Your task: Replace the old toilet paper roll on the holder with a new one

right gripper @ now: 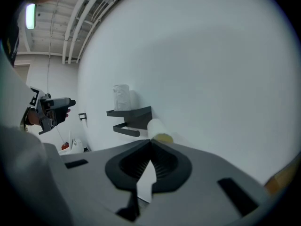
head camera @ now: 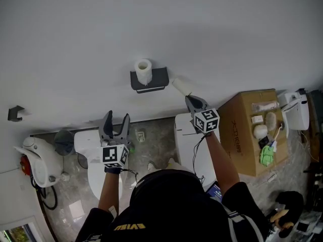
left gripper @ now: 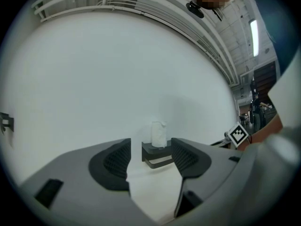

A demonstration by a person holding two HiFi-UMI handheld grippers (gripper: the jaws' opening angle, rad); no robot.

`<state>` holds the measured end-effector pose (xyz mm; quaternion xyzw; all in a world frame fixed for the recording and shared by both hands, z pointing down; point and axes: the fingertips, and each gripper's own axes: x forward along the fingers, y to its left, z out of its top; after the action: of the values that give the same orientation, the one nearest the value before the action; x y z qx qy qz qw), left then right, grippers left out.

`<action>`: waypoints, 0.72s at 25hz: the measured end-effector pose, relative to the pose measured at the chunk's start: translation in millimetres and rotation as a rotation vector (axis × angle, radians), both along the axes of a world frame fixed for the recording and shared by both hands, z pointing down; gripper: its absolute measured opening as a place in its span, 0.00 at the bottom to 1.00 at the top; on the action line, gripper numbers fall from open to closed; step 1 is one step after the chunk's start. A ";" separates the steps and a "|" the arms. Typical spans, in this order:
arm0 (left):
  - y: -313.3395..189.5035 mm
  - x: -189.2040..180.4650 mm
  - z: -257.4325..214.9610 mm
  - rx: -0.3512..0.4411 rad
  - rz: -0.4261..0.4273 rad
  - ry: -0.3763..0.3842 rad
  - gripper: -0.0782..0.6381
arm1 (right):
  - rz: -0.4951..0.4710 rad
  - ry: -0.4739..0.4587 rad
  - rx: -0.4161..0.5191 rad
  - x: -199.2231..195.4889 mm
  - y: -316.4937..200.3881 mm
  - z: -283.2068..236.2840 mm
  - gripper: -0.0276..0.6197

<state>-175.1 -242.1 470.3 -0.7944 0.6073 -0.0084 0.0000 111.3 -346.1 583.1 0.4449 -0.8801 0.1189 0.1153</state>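
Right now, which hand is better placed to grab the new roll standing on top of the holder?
Left. The left gripper is open, empty and aimed straight at the new roll on the holder. The right gripper is shut on the old roll, so it is busy.

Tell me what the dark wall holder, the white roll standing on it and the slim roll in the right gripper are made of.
Dark grey wall holder: probably matte-coated metal or hard plastic; thin flat shelf, no gloss. White roll on it: soft tissue paper, uneven top edge. Slim pale roll in the right gripper: likely cardboard tube under little paper; tan end shows.
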 end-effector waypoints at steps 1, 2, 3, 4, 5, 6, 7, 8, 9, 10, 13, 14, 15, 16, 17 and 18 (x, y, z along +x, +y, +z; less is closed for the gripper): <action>0.4 -2.2 -0.5 0.001 -0.006 0.001 0.49 | 0.008 -0.005 0.010 4.8 3.7 -5.1 0.04; 0.8 -4.7 -0.9 0.002 -0.012 0.002 0.49 | 0.013 -0.008 0.021 8.4 7.6 -10.6 0.04; 1.2 -7.3 -1.1 0.002 -0.018 0.002 0.49 | 0.017 -0.010 0.033 11.2 11.6 -16.3 0.04; 1.5 -9.8 -1.3 0.001 -0.023 0.001 0.49 | 0.021 -0.011 0.044 13.4 15.3 -21.9 0.04; 1.6 -12.0 -1.5 0.000 -0.027 0.000 0.49 | 0.023 -0.012 0.054 15.1 18.6 -26.9 0.04; 1.5 -14.0 -1.5 0.000 -0.031 0.001 0.49 | 0.026 -0.013 0.062 16.1 21.1 -31.0 0.04; 1.3 -15.6 -1.3 0.000 -0.034 0.001 0.49 | 0.026 -0.012 0.069 16.4 22.9 -33.9 0.04; 0.9 -16.7 -0.9 0.000 -0.036 0.001 0.49 | 0.026 -0.012 0.074 16.2 23.9 -35.9 0.04; 0.6 -17.2 -0.3 -0.001 -0.037 0.002 0.49 | 0.027 -0.011 0.077 15.8 24.5 -37.2 0.04; 0.0 -16.9 0.2 -0.002 -0.035 0.002 0.49 | 0.027 -0.012 0.080 15.5 24.6 -38.1 0.04; -2.3 -14.2 0.2 -0.002 -0.026 0.004 0.49 | 0.030 -0.014 0.086 14.0 23.4 -40.9 0.04; -3.1 -13.6 0.1 -0.001 -0.023 0.004 0.49 | 0.031 -0.014 0.088 13.3 23.1 -41.9 0.04; -3.9 -13.0 0.0 0.000 -0.021 0.005 0.49 | 0.032 -0.014 0.091 12.6 23.1 -43.2 0.04; -4.5 -12.6 -0.3 0.001 -0.018 0.006 0.49 | 0.033 -0.014 0.093 12.0 23.3 -44.8 0.04; -5.1 -12.1 -0.6 0.002 -0.015 0.007 0.49 | 0.034 -0.015 0.096 11.6 23.7 -46.5 0.04; -5.8 -11.6 -0.9 0.003 -0.013 0.007 0.49 | 0.035 -0.016 0.100 11.4 24.1 -48.4 0.04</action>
<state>-186.7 -247.8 469.5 -0.7905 0.6125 -0.0046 -0.0010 122.7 -322.0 534.7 0.4642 -0.8781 0.0805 0.0838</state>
